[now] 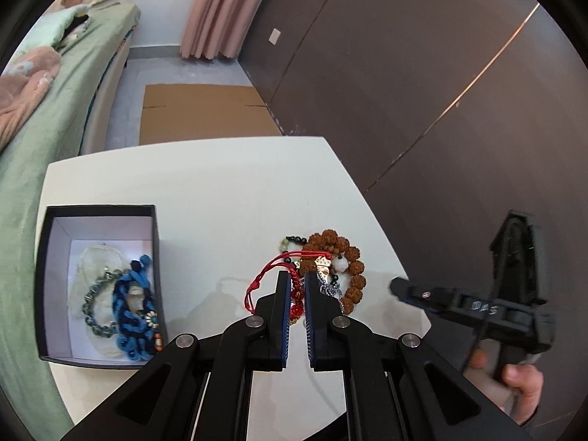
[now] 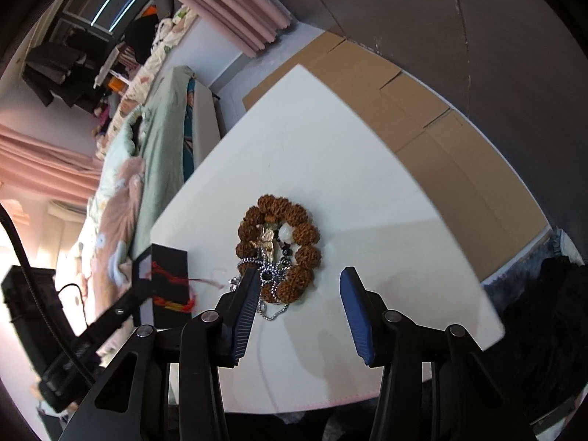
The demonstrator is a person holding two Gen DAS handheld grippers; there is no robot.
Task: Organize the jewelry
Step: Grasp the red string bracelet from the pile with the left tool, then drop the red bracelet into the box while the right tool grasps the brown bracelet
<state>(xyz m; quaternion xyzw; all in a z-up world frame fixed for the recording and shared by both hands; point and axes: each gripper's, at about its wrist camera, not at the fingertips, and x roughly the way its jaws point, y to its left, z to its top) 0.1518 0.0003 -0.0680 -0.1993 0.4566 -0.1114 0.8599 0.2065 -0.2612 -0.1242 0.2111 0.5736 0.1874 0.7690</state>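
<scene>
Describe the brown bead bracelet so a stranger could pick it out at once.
Start at the white table, with the open black box near its left side. To the right of the box lies a small heap of jewelry, just ahead of the left gripper. The brown bead bracelet is the ring of big, knobbly rust-brown beads around the heap's right side, far chunkier than the thin red cord bracelet beside it.

Even indoor light, strong fisheye bending at edges, window glare perhaps far left.

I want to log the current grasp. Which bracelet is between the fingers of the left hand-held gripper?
The red cord bracelet with red beads, pinched by the left hand-held gripper. The brown seed-bead bracelet lies beside it, ungripped.
</scene>
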